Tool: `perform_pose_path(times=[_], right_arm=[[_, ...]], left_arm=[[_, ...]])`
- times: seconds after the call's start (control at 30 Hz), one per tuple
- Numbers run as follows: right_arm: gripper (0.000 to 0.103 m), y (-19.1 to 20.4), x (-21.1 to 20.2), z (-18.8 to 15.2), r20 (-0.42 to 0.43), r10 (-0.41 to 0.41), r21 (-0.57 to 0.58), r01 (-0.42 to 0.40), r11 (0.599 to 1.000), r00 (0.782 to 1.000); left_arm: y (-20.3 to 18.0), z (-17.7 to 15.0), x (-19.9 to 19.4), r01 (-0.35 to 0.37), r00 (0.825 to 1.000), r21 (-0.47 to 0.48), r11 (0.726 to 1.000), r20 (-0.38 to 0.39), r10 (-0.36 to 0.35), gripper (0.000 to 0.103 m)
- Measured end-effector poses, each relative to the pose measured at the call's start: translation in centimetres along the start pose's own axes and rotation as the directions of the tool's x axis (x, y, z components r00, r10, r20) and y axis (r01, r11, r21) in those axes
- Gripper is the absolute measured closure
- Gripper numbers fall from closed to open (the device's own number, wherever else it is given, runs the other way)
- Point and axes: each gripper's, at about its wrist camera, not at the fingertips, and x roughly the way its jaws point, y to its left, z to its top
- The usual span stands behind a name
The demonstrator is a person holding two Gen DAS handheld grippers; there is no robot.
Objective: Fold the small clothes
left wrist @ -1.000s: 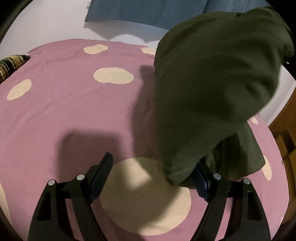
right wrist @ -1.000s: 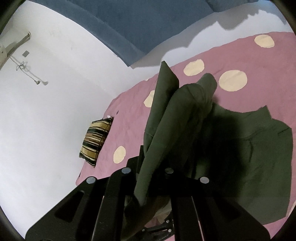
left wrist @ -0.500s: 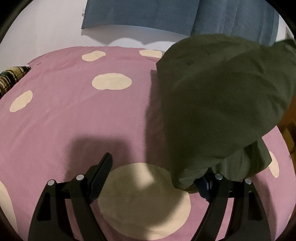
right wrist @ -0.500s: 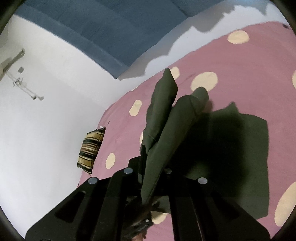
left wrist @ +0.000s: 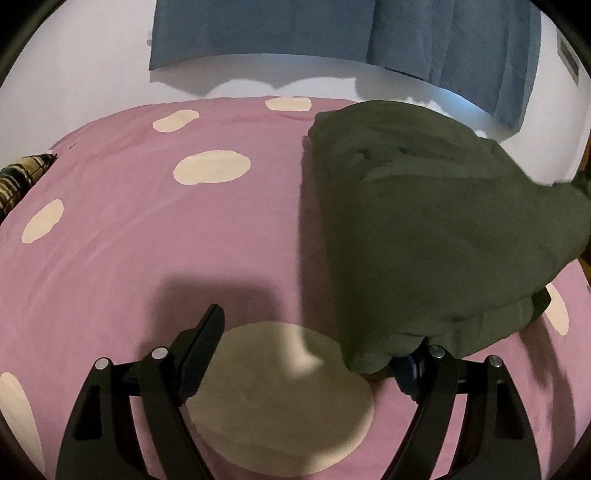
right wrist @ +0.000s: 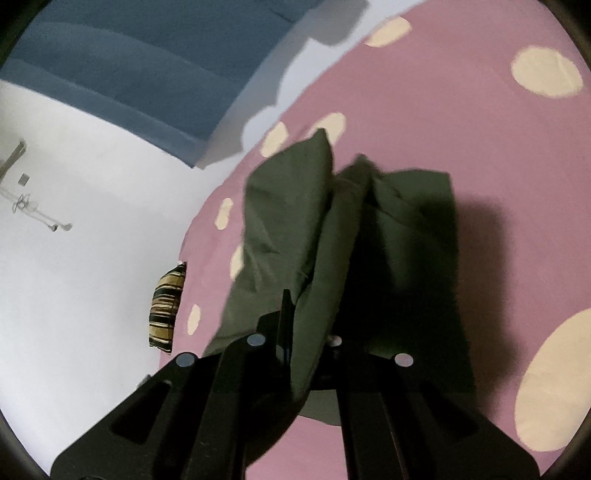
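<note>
A dark olive-green garment [left wrist: 424,221] hangs folded over itself above a pink bedspread with cream dots [left wrist: 147,236]. In the left wrist view its lower edge drapes over my right finger. My left gripper [left wrist: 314,343] is open, its left finger [left wrist: 207,332] bare. In the right wrist view the same garment [right wrist: 332,236] rises from between my fingers. My right gripper [right wrist: 306,325] is shut on the garment's edge and holds it up off the bed. The right gripper's fingertips are hidden by cloth.
A blue curtain [left wrist: 332,33] hangs on the white wall behind the bed. A striped brown cushion [right wrist: 166,310] lies at the bed's edge; it also shows at the far left of the left wrist view [left wrist: 18,177].
The garment has swung lower and flatter toward the bed. The right gripper has tilted and carried its held edge across. The left gripper stays open with cloth draped on one finger.
</note>
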Motion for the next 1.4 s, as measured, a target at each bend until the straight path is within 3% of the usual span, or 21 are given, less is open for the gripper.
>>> perform_pose_path(times=[0.23, 0.33, 0.43, 0.5, 0.67, 0.87, 0.93, 1.0, 1.2, 1.4], right_arm=[[0.101, -5.6, 1.9, -0.6, -0.037, -0.006, 0.095, 0.010, 0.995, 0.999], [0.098, -6.5, 2.2, -0.8, -0.048, 0.035, 0.121, -0.029, 0.992, 0.998], [0.080, -6.4, 0.7, -1.1, -0.044, 0.053, 0.143, -0.047, 0.989, 0.998], [0.049, -5.9, -0.8, -1.7, -0.029, 0.085, 0.156, -0.080, 0.985, 0.996], [0.033, -4.3, -3.2, -3.6, -0.033, 0.169, 0.158, -0.162, 0.974, 0.985], [0.035, -4.6, -2.3, -4.6, -0.091, 0.138, 0.167, -0.121, 0.979, 0.986], [0.071, -4.1, -1.9, -4.9, -0.091, 0.096, 0.134, -0.083, 0.987, 0.991], [0.087, -2.9, -1.6, -4.6, -0.091, 0.043, 0.053, -0.039, 0.998, 0.995], [0.093, -1.5, -3.8, -4.0, 0.004, -0.026, -0.069, 0.026, 0.997, 1.000], [0.094, -6.3, -2.7, -4.9, 0.003, -0.061, 0.022, 0.061, 0.998, 0.998]], left_arm=[[-1.2, -0.2, 0.2, -0.011, 1.000, 0.047, 0.999, -0.006, 0.012, 0.021], [-1.4, -0.3, 0.2, -0.029, 1.000, 0.050, 0.998, -0.005, 0.029, 0.021], [-1.1, -0.3, 0.3, -0.023, 1.000, 0.028, 0.999, -0.016, 0.023, 0.021], [-1.1, -0.3, 0.4, -0.025, 0.999, 0.023, 0.999, -0.019, 0.025, 0.021], [-1.5, -0.4, 0.4, -0.041, 0.999, 0.028, 0.999, -0.018, 0.042, 0.021], [-1.8, -0.4, 0.4, -0.058, 0.998, 0.036, 0.998, -0.014, 0.059, 0.021], [-1.9, -0.5, 0.3, -0.065, 0.998, 0.041, 0.997, -0.013, 0.065, 0.021], [-2.0, -0.4, 0.3, -0.067, 0.998, 0.042, 0.997, -0.014, 0.068, 0.021], [-2.6, -0.3, 0.2, -0.054, 0.998, 0.051, 0.997, -0.015, 0.055, 0.021], [-3.5, -0.7, 1.0, -0.042, 0.997, 0.084, 0.996, -0.055, 0.047, 0.021]])
